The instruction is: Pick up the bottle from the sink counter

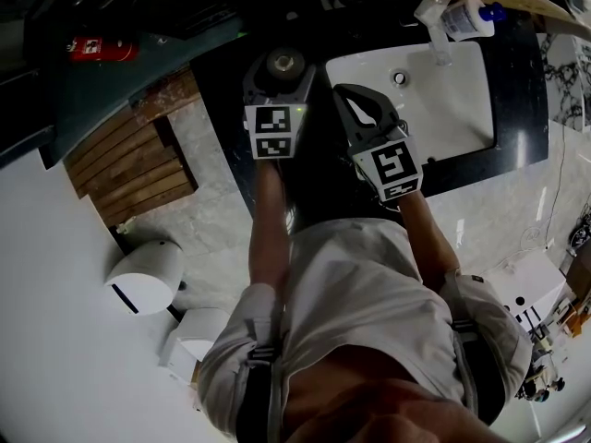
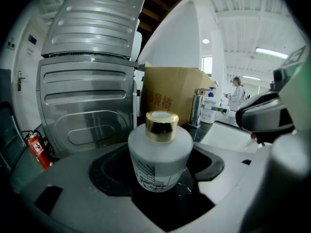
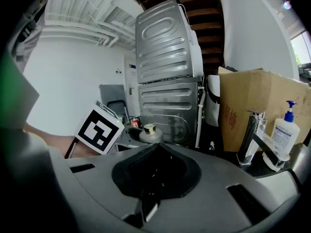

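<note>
Gripped the gold-capped bottle point(image 2: 160, 157) in the left claw point(image 2: 158, 178), left of the sink point(image 1: 443, 109), beside the closed, empty right claw point(image 3: 154, 152).

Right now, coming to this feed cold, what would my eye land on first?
The frosted bottle with its gold cap fills the left gripper view, held between the left gripper's jaws over the dark counter. Just beside it, the right gripper has its jaws together on nothing. Further right lies the white sink, with a pump bottle at its far edge.
</note>
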Demonstrator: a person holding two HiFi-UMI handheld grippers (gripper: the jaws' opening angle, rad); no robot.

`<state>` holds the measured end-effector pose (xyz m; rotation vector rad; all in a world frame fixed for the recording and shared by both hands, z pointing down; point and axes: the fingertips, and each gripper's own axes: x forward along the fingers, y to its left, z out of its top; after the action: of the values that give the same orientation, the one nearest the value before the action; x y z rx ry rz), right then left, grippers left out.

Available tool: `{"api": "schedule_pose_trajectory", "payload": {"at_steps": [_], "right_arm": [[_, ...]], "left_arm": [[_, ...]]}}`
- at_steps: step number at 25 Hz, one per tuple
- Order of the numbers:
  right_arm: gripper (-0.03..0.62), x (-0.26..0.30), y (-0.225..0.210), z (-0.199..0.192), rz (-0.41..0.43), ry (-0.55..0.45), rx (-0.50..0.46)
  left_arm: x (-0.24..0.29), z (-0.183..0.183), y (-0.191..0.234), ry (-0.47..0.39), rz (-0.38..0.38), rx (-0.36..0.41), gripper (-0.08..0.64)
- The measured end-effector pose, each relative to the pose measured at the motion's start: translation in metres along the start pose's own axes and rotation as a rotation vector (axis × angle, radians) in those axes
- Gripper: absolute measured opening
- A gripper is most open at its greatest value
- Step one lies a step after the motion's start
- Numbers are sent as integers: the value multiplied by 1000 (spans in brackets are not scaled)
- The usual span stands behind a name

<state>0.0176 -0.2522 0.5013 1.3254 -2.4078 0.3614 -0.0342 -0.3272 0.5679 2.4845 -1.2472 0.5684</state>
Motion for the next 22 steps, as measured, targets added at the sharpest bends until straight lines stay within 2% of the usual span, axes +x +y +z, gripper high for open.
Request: {"api": "schedule_pose_trajectory", "payload": {"at_steps": [10,22], "right_arm": [[-8,-14,12,17,9,-63,19],[-8,-33,21,31,-22,-79,-57]], "left_arm": [[-40,15,-8,-32,-2,15,330],[-96,42,-22,-104,6,41,330]]}}
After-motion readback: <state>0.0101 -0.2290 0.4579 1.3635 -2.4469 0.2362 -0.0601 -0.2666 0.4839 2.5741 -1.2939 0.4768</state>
